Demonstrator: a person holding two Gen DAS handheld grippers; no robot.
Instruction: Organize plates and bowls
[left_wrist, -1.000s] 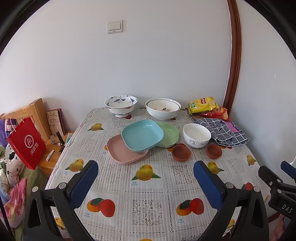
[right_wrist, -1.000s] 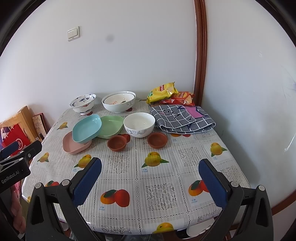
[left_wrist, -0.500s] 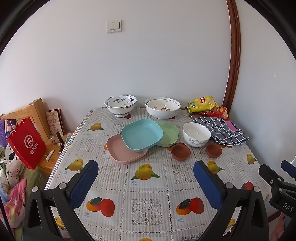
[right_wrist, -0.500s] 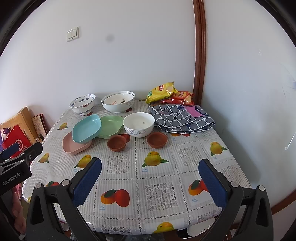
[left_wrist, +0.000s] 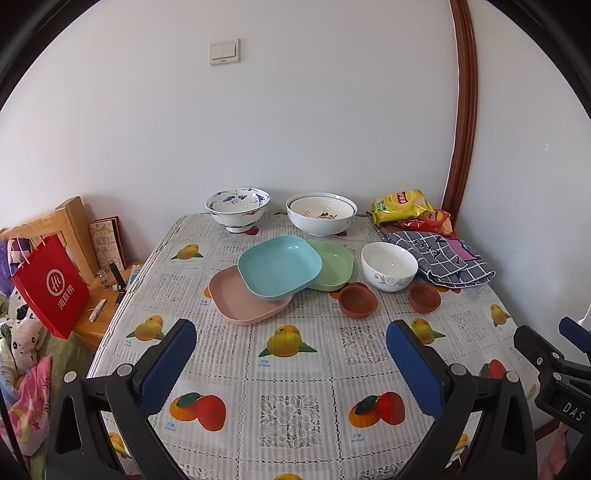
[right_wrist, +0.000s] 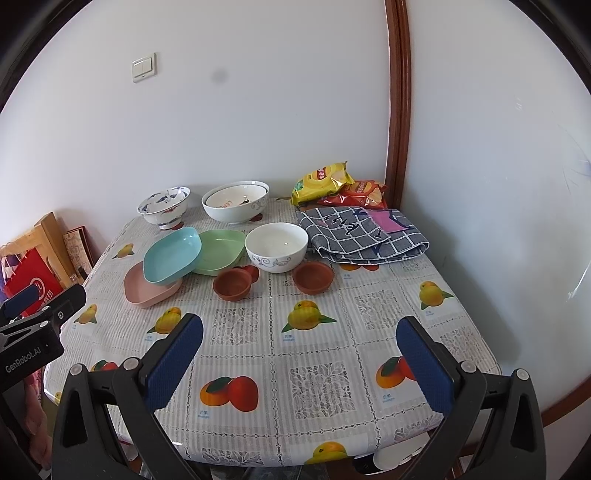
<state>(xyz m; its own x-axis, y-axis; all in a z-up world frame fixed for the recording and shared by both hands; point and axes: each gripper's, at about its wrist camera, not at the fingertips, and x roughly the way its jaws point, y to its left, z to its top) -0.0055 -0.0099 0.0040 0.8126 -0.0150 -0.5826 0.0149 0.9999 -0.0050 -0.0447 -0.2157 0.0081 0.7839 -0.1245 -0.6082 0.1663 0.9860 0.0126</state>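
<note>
Blue pads mark the left gripper (left_wrist: 290, 354), fingers spread wide and empty above the tabletop (left_wrist: 295, 369). Ahead of them the blue plate (left_wrist: 279, 266) leans on the pink plate (left_wrist: 245, 297) and green plate (left_wrist: 332, 267); two clay dishes (left_wrist: 357, 305) sit nearer. Lifting the blue plate by its near rim looks wisest. Only this view shows the red bag (left_wrist: 50, 280) in full.

From the right wrist, the right gripper (right_wrist: 300, 354) likewise gapes empty, the white bowl (right_wrist: 276, 246) straight beyond the fingers. This view shows more of the cloth (right_wrist: 362, 236).
</note>
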